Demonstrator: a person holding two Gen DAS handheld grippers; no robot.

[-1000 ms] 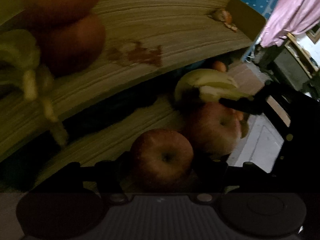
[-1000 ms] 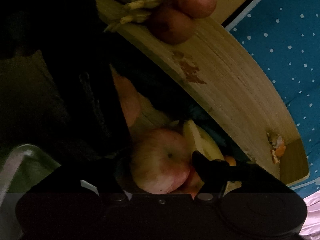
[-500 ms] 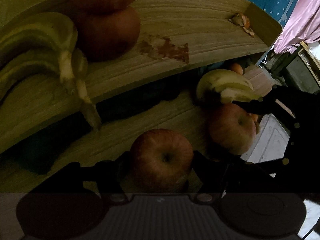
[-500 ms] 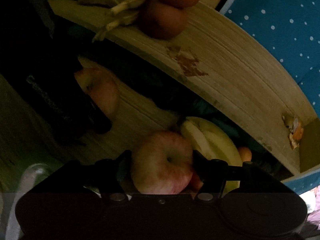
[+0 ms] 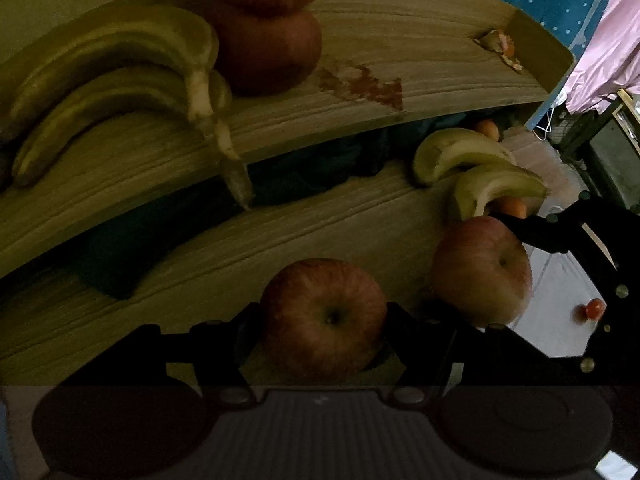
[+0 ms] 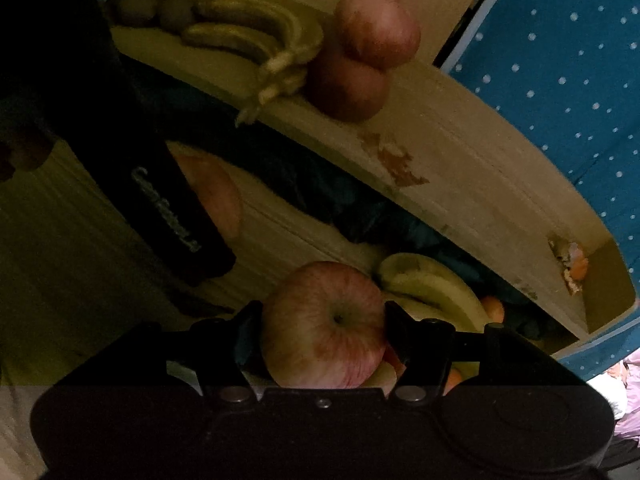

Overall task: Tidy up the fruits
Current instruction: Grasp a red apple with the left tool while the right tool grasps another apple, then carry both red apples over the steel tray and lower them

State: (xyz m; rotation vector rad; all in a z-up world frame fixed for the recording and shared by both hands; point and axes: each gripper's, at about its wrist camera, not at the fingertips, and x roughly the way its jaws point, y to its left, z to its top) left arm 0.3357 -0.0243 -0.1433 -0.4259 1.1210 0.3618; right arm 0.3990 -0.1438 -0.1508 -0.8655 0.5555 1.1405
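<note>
Left wrist view: left claw (image 5: 324,320) clamps one red apple (image 5: 324,316) over the lower shelf (image 5: 200,264). Right claw (image 6: 324,320) grips one paler apple (image 6: 324,324) there beside two bananas (image 6: 428,284). Upper shelf (image 5: 420,52): two stacked apples (image 5: 268,20), three bananas (image 5: 120,64).

The left gripper (image 5: 324,316) and right gripper (image 6: 324,320) each clamp an apple between their fingers.

A blue polka-dot cloth (image 6: 560,80) lies behind the wooden shelves (image 5: 400,32), pink fabric (image 5: 604,60) beside it.
</note>
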